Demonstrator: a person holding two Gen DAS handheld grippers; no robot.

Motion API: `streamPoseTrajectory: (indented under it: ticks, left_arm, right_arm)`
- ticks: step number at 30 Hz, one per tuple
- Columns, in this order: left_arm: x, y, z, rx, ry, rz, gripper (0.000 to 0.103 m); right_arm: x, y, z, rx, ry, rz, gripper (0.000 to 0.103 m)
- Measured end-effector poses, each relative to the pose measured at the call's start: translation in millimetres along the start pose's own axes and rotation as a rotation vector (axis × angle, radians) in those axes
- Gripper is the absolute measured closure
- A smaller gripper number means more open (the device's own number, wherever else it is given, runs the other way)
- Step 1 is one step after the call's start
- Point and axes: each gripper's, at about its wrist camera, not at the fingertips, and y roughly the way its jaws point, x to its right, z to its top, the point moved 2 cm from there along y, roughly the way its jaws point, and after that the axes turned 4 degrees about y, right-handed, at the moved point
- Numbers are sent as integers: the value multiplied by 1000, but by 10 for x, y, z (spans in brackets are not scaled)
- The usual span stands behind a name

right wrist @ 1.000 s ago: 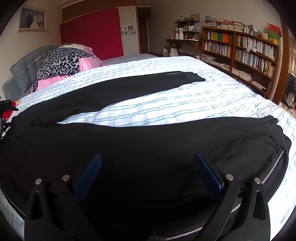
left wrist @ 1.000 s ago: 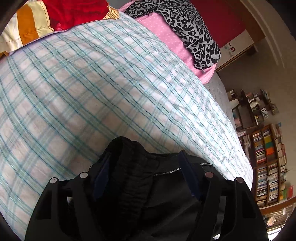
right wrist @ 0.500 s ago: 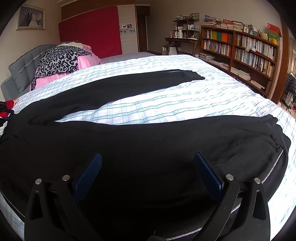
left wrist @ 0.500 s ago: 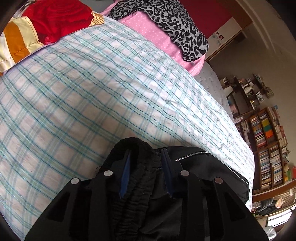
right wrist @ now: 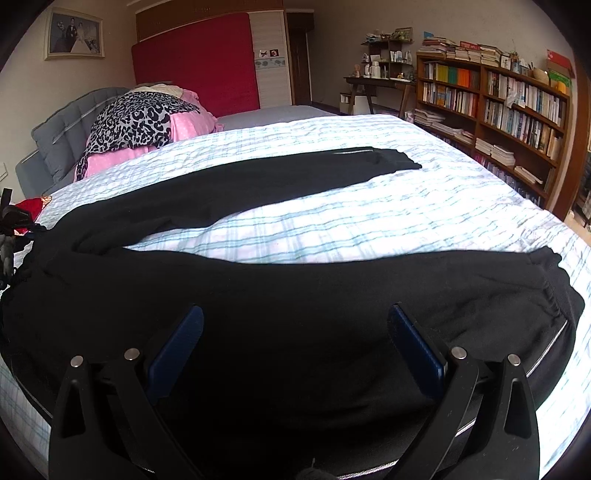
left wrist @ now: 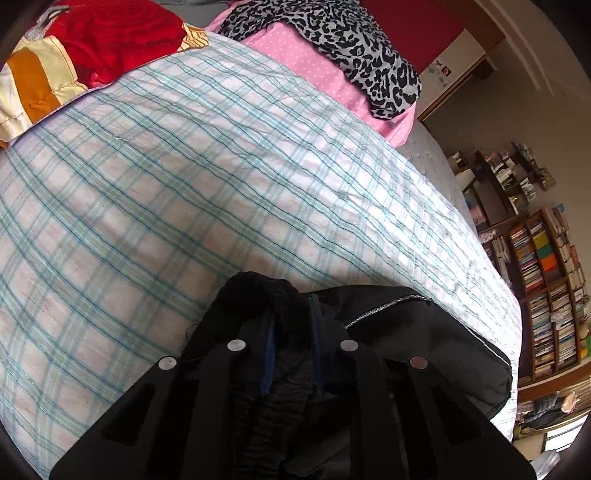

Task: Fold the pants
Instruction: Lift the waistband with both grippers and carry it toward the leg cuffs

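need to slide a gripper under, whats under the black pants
The plaid bedsheet shows around and between the legs of the black pants; directly beneath them is covered.

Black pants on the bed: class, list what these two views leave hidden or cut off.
- Left wrist: the left gripper covers the pants fabric it pinches.
- Right wrist: the waistband is cut off at the left edge.
- Right wrist: the right gripper hides the pants' near edge.

I see the bed [right wrist: 369,221] under daylight; behind it a red panel [right wrist: 195,62], right of it a full bookshelf [right wrist: 509,107], left a framed photo [right wrist: 74,35].
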Motion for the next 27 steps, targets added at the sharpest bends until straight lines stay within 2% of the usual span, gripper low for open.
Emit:
streamPoseTrajectory:
  ticks: [4, 6, 8, 11, 17, 21, 24, 27]
  left_arm:
    - [10, -167, -63, 53, -7, -51, 92]
    - [38, -255, -90, 75, -1, -75, 92]
    - [86, -331, -112, 91, 14, -91, 92]
    - [152, -390, -127, 101, 25, -111, 93]
    - [267, -529, -212, 123, 77, -149, 94]
    - [296, -670, -262, 136, 102, -189, 94]
    - [320, -832, -350, 157, 134, -222, 94]
    - [345, -983, -478, 168, 173, -248, 94]
  right_arm:
    - [211, 67, 442, 31, -2, -13, 2]
    - [350, 198, 706, 21, 11, -38, 2]
    - [486, 379, 1016, 0, 29, -25, 2]
    - [710, 766, 1502, -44, 96, -31, 2]
    - [1129, 1755, 2337, -194, 310, -23, 2]
    - [1309, 2334, 2596, -265, 450, -28, 3]
    - [1385, 2697, 2624, -309, 523, -34, 12]
    - [1413, 2987, 2630, -328, 589, 14, 17]
